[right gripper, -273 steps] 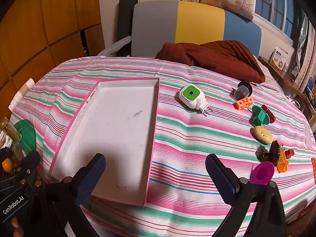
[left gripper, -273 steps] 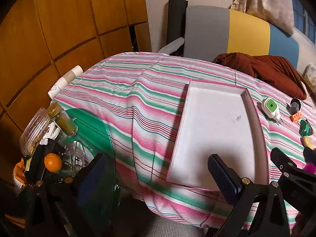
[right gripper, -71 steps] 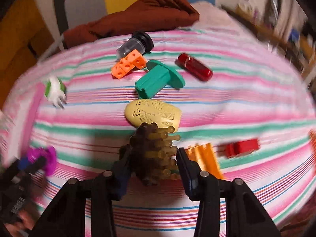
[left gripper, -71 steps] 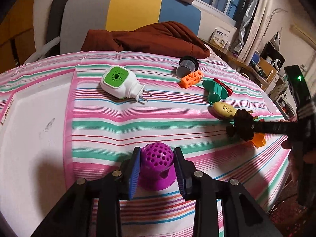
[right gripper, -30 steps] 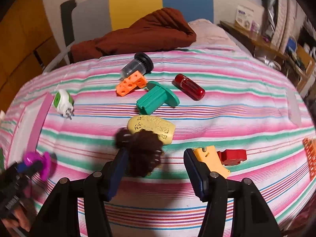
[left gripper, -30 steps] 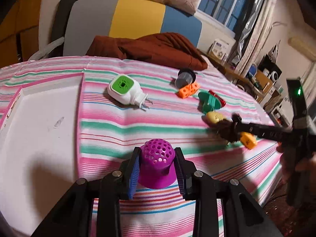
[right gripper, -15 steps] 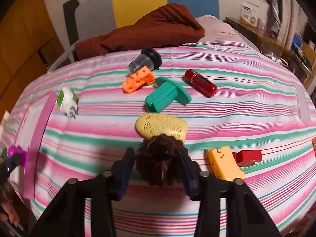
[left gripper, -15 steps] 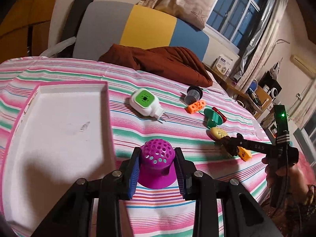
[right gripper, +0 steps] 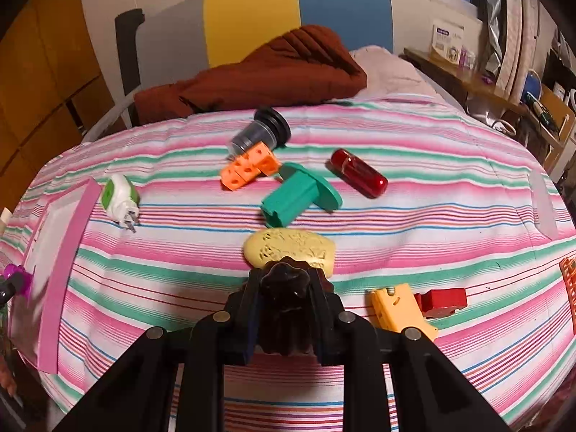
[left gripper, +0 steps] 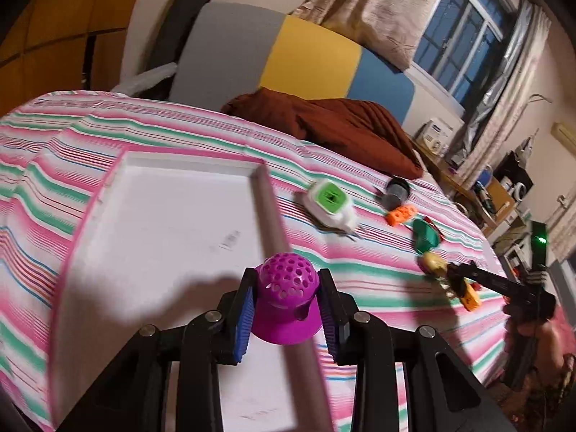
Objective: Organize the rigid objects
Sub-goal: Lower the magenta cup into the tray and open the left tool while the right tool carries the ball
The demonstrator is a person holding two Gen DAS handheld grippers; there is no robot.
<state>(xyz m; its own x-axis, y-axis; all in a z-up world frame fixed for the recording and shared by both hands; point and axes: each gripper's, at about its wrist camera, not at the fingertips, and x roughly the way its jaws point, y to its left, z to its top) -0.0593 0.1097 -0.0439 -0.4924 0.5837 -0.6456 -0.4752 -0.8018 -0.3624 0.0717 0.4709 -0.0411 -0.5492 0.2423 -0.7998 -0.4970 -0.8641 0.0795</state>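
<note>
My left gripper (left gripper: 286, 309) is shut on a purple perforated dome piece (left gripper: 286, 298) and holds it over the right rim of the white tray (left gripper: 162, 216) with pink sides. My right gripper (right gripper: 284, 295) has its jaws closing in, pads pressed on a dark brown knobbly piece (right gripper: 284, 282) just in front of a yellow oval piece (right gripper: 288, 248). In the left wrist view the right gripper (left gripper: 453, 277) shows far right, held by a hand. The left gripper (right gripper: 14, 280) peeks in at the right wrist view's left edge.
On the striped cloth lie a green T-shaped piece (right gripper: 298, 198), a red capsule (right gripper: 360, 172), an orange block (right gripper: 248, 169), a dark vial (right gripper: 259, 133), a green-white plug (right gripper: 120, 194), a yellow-orange piece (right gripper: 399, 309) and a red block (right gripper: 442, 300). A brown blanket (right gripper: 270, 75) lies behind.
The left gripper carried the purple piece leftwards from over the cloth to over the tray's rim. The right gripper's jaws closed from wide apart onto the dark knobbly piece.
</note>
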